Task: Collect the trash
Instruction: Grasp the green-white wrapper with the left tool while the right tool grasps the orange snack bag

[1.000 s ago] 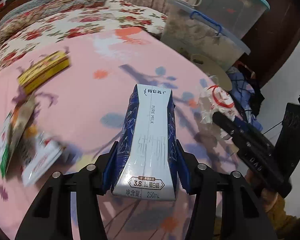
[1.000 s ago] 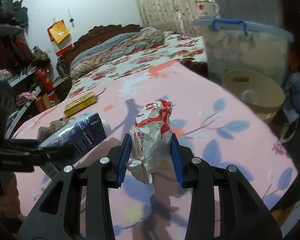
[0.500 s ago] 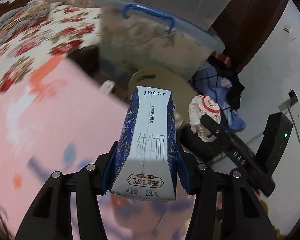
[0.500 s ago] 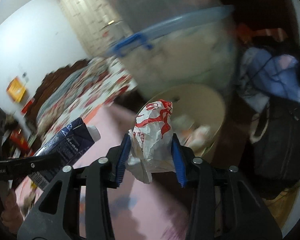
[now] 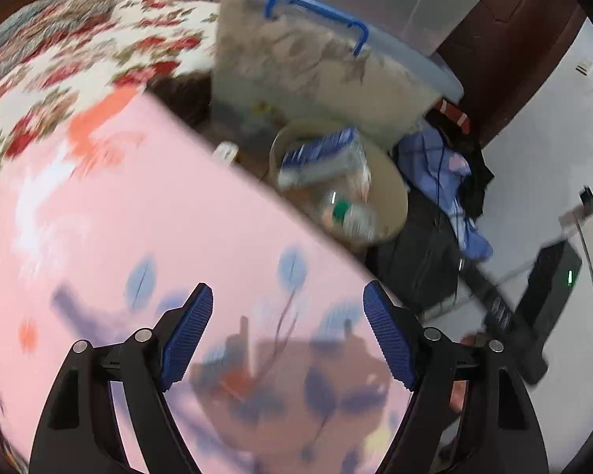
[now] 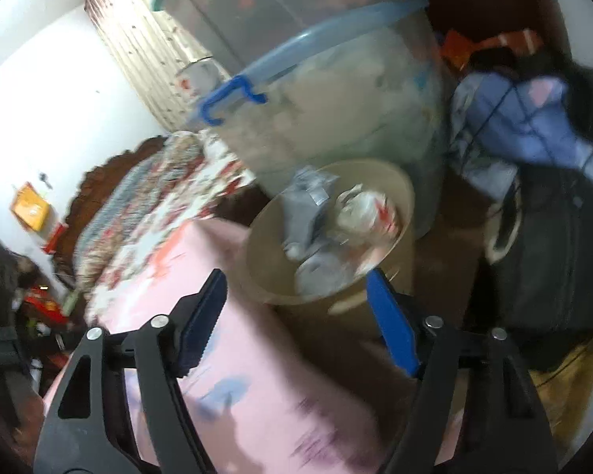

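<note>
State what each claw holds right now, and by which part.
Nothing. The left claw and right claw are both opening with nothing between the pads; the milk carton and crumpled wrapper are at the bin.

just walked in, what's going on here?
A person with a gripper in each hand is clearing trash off a bed with a pink sheet. Both the left gripper and the right gripper are opening with nothing between their jaws. A blue milk carton and a crumpled red-and-white bag are in the tan bin beside the bed, blurred, apparently just dropped in. A green-labelled bottle lies there too.
</note>
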`<state>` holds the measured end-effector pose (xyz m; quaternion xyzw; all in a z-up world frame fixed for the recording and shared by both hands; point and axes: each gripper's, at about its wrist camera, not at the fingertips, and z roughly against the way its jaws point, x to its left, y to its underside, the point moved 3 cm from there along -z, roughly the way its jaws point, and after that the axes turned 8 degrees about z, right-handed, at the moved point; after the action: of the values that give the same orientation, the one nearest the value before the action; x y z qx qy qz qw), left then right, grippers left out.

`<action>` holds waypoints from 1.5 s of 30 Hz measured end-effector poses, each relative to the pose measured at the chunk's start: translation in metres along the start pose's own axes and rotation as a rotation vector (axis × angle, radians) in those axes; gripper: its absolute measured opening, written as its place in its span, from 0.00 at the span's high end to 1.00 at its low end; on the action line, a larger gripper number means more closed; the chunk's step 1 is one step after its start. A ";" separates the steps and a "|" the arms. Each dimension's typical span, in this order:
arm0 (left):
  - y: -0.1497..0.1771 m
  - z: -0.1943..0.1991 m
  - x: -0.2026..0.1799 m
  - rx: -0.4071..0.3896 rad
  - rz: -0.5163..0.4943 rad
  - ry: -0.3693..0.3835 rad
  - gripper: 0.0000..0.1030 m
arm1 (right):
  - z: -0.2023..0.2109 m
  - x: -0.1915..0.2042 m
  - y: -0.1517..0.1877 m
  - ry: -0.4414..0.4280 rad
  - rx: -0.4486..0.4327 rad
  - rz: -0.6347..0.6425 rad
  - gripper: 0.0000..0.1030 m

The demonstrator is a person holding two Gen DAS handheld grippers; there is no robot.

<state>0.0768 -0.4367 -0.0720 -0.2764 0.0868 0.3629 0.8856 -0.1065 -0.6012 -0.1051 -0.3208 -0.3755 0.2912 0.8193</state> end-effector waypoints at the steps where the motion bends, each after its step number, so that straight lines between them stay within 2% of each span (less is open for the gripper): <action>1: 0.018 0.009 0.007 0.006 -0.007 -0.011 0.28 | 0.003 0.008 0.005 -0.022 0.006 0.001 0.34; 5: 0.092 0.053 0.038 -0.010 -0.031 -0.037 0.28 | -0.001 0.057 0.035 -0.140 0.085 0.042 0.49; 8: 0.136 0.086 0.069 -0.041 -0.008 -0.087 0.28 | -0.012 0.096 0.055 -0.215 0.161 0.096 0.60; 9: 0.145 0.097 0.080 -0.055 0.008 -0.106 0.28 | -0.016 0.112 0.063 -0.247 0.197 0.118 0.61; 12: 0.173 0.143 0.134 -0.146 0.126 -0.191 0.28 | -0.026 0.158 0.086 -0.344 0.288 0.167 0.61; 13: 0.179 0.154 0.147 -0.166 0.161 -0.201 0.28 | -0.028 0.175 0.095 -0.375 0.318 0.186 0.61; 15: 0.195 0.179 0.190 -0.206 0.292 -0.202 0.28 | -0.031 0.203 0.108 -0.422 0.361 0.219 0.61; 19: 0.217 0.209 0.266 -0.259 0.560 -0.134 0.28 | -0.035 0.262 0.130 -0.532 0.455 0.261 0.59; 22: 0.226 0.224 0.297 -0.304 0.653 -0.111 0.28 | -0.040 0.307 0.142 -0.594 0.507 0.321 0.57; 25: 0.229 0.229 0.313 -0.330 0.684 -0.111 0.28 | -0.053 0.354 0.154 -0.630 0.573 0.378 0.50; 28: 0.236 0.232 0.319 -0.348 0.695 -0.118 0.27 | -0.069 0.392 0.168 -0.644 0.635 0.430 0.49; 31: 0.245 0.233 0.327 -0.354 0.706 -0.121 0.27 | -0.092 0.423 0.189 -0.616 0.708 0.501 0.49; 33: 0.251 0.234 0.334 -0.357 0.718 -0.130 0.27 | -0.102 0.436 0.204 -0.620 0.767 0.511 0.61; 34: 0.254 0.236 0.337 -0.360 0.723 -0.134 0.27 | -0.104 0.442 0.211 -0.627 0.785 0.525 0.72; 35: 0.256 0.238 0.340 -0.364 0.726 -0.138 0.27 | -0.102 0.449 0.215 -0.628 0.783 0.541 0.80; 38: 0.261 0.243 0.344 -0.376 0.733 -0.131 0.24 | -0.078 0.467 0.218 -0.680 0.710 0.607 0.87; 41: 0.265 0.245 0.347 -0.386 0.741 -0.111 0.19 | -0.047 0.480 0.220 -0.720 0.632 0.714 0.87; 45: 0.269 0.243 0.345 -0.385 0.757 -0.060 0.17 | -0.028 0.485 0.228 -0.755 0.641 0.748 0.87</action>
<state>0.1286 0.0602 -0.1071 -0.3748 0.0872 0.6800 0.6241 0.1278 -0.1188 -0.0811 -0.0435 -0.3954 0.7503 0.5280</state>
